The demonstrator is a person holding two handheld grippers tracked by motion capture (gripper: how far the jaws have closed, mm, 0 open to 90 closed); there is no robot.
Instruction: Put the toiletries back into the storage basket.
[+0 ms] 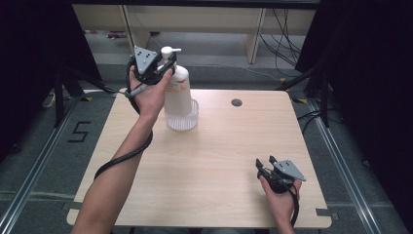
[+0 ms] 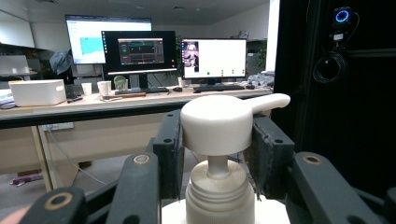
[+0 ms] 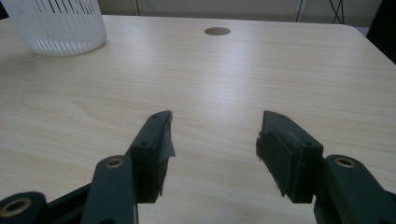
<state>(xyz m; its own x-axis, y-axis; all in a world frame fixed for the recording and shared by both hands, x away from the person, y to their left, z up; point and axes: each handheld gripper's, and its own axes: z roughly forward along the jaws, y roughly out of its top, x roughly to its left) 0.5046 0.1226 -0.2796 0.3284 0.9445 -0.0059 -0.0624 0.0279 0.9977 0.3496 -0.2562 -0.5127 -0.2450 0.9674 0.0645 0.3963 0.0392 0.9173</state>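
The table (image 1: 219, 156) was pale wood-grain laminate, smooth with a soft sheen. The pump bottle (image 1: 176, 87) was white matt plastic; the ribbed cup (image 1: 182, 119) was clear plastic.

The high view looks forward and down from above the person's side, taking in the whole surface (image 1: 209, 161) with the ribbed cup (image 1: 182, 117) far from the camera, towards the rear left. The left gripper view sits level and very close above that cup, right behind the pump bottle (image 2: 219, 126), facing a desk with monitors (image 2: 140, 53) beyond. The right gripper view lies low over the surface (image 3: 233, 74), looking towards the cup (image 3: 58, 25), which it shares with the high view, as well as the round hole (image 3: 217, 31).
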